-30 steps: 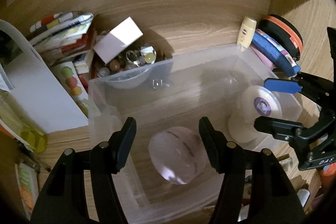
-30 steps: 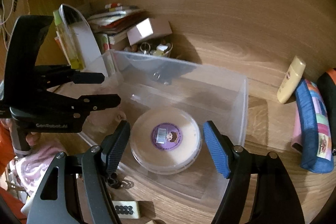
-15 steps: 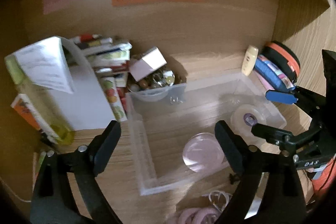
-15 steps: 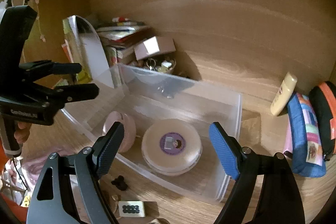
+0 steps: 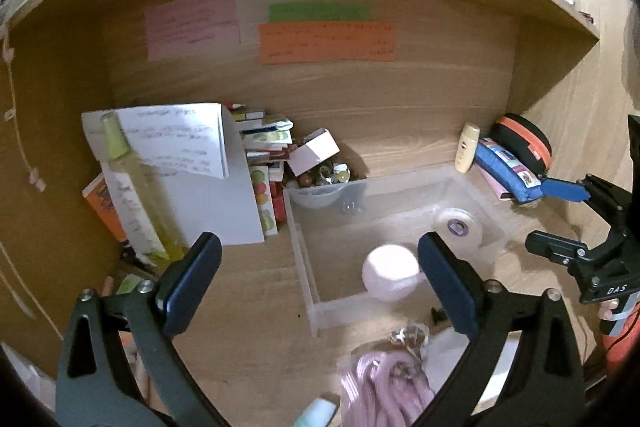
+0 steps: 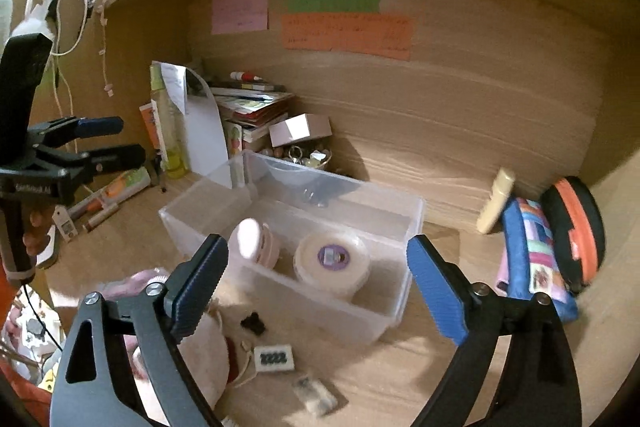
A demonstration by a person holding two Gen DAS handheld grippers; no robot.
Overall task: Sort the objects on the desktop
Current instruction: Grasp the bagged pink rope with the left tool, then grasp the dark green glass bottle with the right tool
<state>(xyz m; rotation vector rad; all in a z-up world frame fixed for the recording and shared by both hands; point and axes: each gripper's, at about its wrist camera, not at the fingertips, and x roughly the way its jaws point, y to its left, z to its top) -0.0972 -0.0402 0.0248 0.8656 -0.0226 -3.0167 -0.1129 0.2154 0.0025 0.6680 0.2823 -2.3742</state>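
Observation:
A clear plastic bin [image 5: 304, 259] [image 6: 400, 223] stands on the wooden desk. Inside lie a pink round case [image 5: 390, 273] [image 6: 254, 241] and a cream round tub with a purple label [image 5: 460, 225] [image 6: 332, 259]. My left gripper [image 5: 316, 285] is open and empty, raised above the desk left of the bin; it also shows in the right wrist view [image 6: 114, 141]. My right gripper [image 6: 318, 289] is open and empty, above the bin's near side; it also shows in the left wrist view [image 5: 560, 215].
Books, papers and a yellow bottle [image 5: 136, 187] stand at the back left. A bowl of trinkets [image 6: 304, 157] sits behind the bin. A cream tube [image 6: 496, 201], blue pouch [image 6: 532, 247] and black-orange case [image 6: 576, 227] lie right. Pink cords [image 5: 384, 383] and small items [image 6: 276, 359] lie in front.
Both grippers have pulled up and back from the bin, so more of the desk and back wall shows. The pink case and cream tub stay in the bin.

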